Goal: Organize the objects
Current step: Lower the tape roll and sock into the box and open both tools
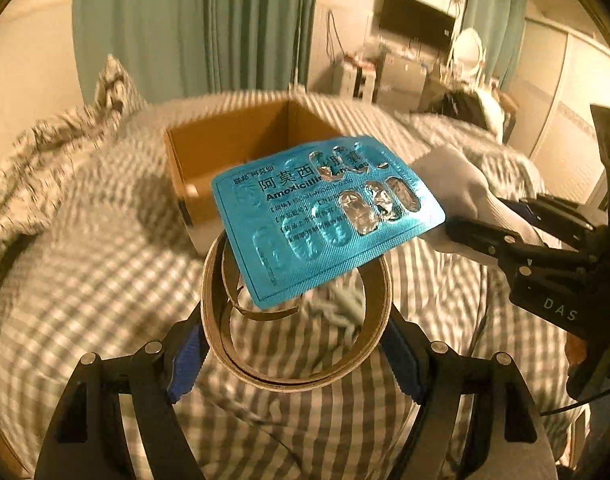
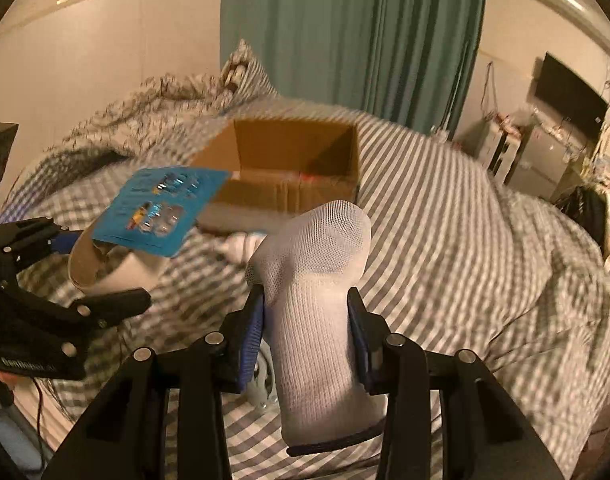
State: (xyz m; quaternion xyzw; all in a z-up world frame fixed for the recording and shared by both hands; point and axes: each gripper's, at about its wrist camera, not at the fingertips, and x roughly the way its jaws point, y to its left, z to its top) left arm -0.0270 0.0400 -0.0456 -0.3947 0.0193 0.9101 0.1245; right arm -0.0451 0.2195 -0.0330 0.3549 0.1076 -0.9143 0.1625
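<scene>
My left gripper point(image 1: 295, 340) is shut on a roll of tape point(image 1: 297, 376), its blue pads pressing the ring from both sides. A blue amoxicillin blister pack point(image 1: 325, 216) rests tilted on the roll's upper rim. Beyond it an open cardboard box point(image 1: 233, 148) stands on the bed. My right gripper point(image 2: 305, 304) is shut on a white sock point(image 2: 317, 280) that sticks up between its fingers. In the right wrist view the box point(image 2: 289, 196) lies straight ahead, with the left gripper point(image 2: 101, 268), roll point(image 2: 85, 264) and blister pack point(image 2: 161, 208) at the left. The sock point(image 1: 453, 184) also shows at the right of the left wrist view.
A grey-and-white checked duvet point(image 2: 445, 240) covers the bed, with a rumpled pillow point(image 1: 113, 88) behind the box. Green curtains point(image 2: 345, 40) hang at the back. A wall screen point(image 2: 569, 96) and cluttered furniture stand at the right. A small white item point(image 2: 237, 244) lies beside the box.
</scene>
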